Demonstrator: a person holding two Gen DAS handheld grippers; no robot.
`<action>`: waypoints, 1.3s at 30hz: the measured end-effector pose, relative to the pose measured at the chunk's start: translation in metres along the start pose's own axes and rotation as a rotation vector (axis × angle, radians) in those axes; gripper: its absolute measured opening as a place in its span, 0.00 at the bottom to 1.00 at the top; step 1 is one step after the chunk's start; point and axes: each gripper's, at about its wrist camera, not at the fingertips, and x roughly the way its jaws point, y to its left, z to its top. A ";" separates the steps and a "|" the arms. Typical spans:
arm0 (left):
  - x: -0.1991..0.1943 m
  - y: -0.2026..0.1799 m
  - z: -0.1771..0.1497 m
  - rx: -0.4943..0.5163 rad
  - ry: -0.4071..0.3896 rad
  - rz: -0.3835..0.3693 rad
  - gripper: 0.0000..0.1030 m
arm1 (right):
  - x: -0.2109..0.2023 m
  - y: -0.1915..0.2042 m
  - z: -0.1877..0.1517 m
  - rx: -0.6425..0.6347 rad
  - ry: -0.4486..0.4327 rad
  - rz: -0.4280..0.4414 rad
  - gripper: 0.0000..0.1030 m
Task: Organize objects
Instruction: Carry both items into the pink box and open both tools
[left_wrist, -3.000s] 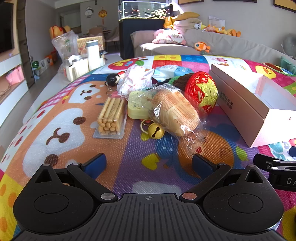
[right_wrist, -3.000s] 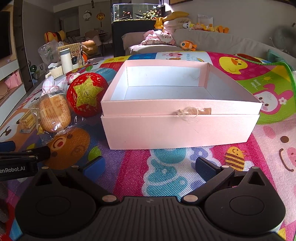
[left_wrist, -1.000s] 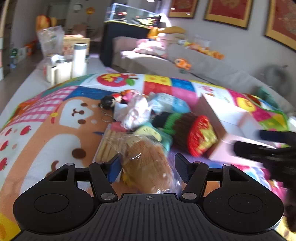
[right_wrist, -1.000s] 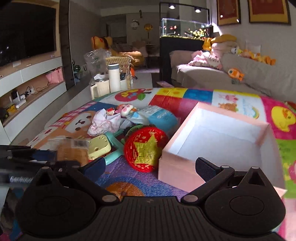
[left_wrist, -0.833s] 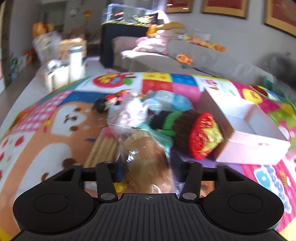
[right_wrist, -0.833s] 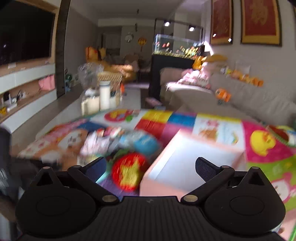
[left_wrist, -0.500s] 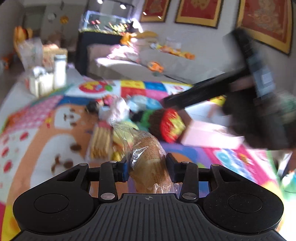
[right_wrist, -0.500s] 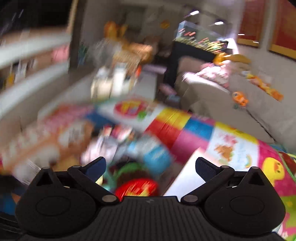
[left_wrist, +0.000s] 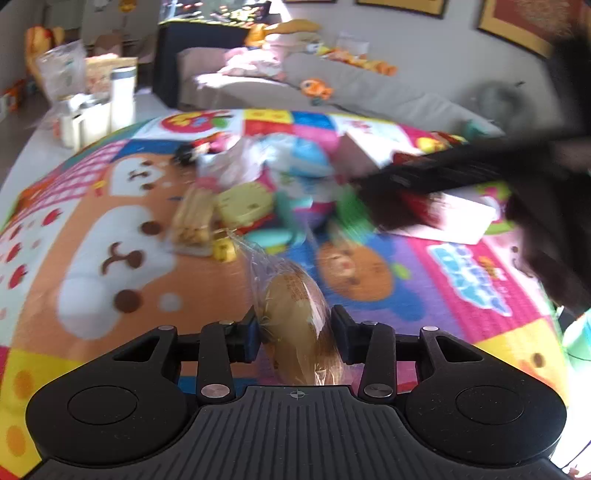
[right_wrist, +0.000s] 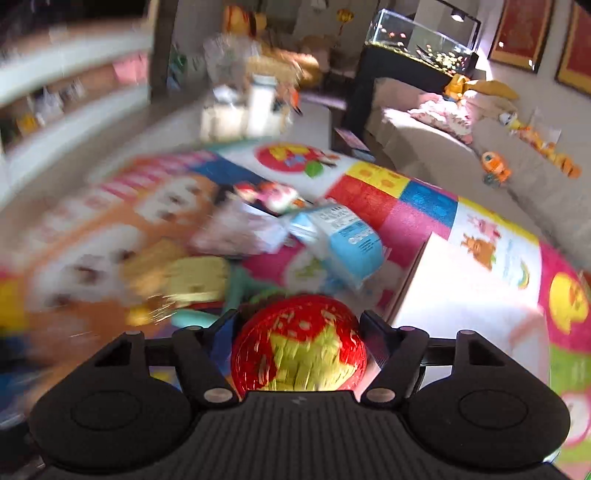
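My left gripper (left_wrist: 295, 328) is shut on a bagged bread roll (left_wrist: 295, 317) and holds it above the colourful play mat (left_wrist: 110, 236). My right gripper (right_wrist: 299, 332) sits around a red woven ball with a yellow star (right_wrist: 299, 350), its fingers close on both sides. The open pink box (right_wrist: 469, 295) lies right of the ball; it also shows in the left wrist view (left_wrist: 458, 218). The right gripper appears as a dark blur (left_wrist: 480, 170) over the ball's place in the left wrist view.
A pile of small things lies on the mat: a biscuit pack (left_wrist: 192, 221), a yellow toy (left_wrist: 240, 203), a blue and white packet (right_wrist: 340, 243), a pink cloth (right_wrist: 240, 229). A sofa (left_wrist: 332, 85) stands behind the mat.
My left gripper closed on the bread roll and lifted it off the mat. My right gripper swung left and down over the pile and came around the red ball.
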 end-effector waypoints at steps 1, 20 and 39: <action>-0.002 -0.007 0.002 0.016 -0.012 -0.030 0.42 | -0.021 -0.004 -0.012 0.019 -0.010 0.032 0.68; 0.014 -0.080 0.035 0.127 -0.032 -0.147 0.41 | -0.114 -0.026 -0.157 0.013 0.021 0.095 0.88; 0.133 -0.131 0.176 0.058 -0.143 -0.106 0.40 | -0.112 -0.105 -0.112 0.192 -0.097 -0.129 0.67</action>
